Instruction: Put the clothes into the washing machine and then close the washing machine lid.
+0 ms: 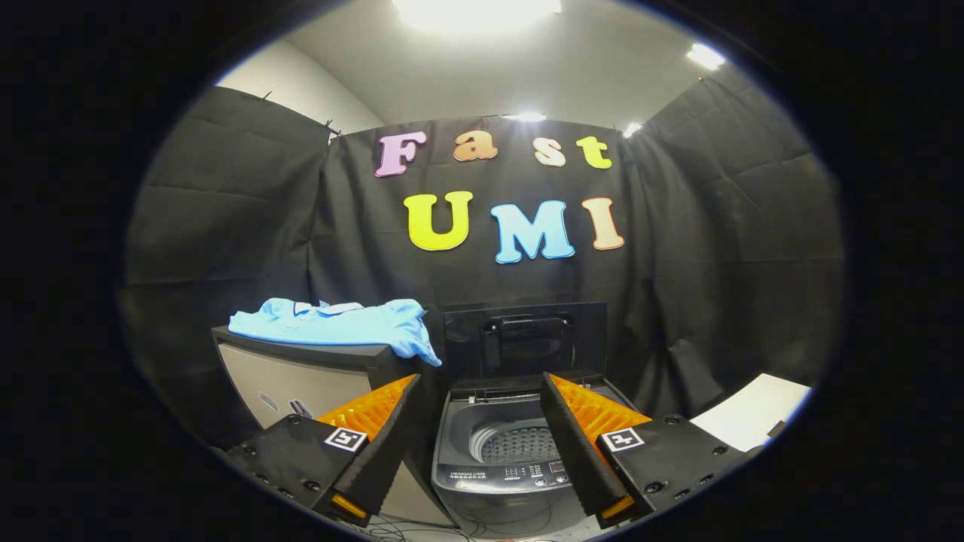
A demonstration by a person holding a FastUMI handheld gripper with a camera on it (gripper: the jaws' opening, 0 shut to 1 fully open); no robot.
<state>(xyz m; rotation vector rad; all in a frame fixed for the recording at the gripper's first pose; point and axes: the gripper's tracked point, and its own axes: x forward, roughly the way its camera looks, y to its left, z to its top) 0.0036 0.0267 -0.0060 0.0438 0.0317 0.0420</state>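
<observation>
1. A booth walled with black cloth (pixel 715 248) closes the scene on 3 sides, under a pale ceiling with bright lamps.
2. A small grey top-loading washing machine (pixel 501 474) stands against the back cloth, its control strip facing the camera.
3. Its dark rectangular lid (pixel 525 340) is swung up and stands nearly upright behind the opening, leaning at the cloth; the perforated metal drum (pixel 520 444) lies open below it.
4. Just beside the machine, on its left, stands a beige cabinet with a dark top (pixel 301 376).
5. A light blue collared shirt (pixel 339 324) lies flat on that top, its long axis running side to side along the cabinet; the collar sits near the middle and 1 end droops over the edge nearest the lid.
6. The gripper (pixel 478 391) hangs in front of the machine with its 2 fingers spread wide apart, holding nothing; the drum shows between them and the shirt lies beyond the left finger.
7. A white sheet-like surface (pixel 753 410) sits well to the right.
</observation>
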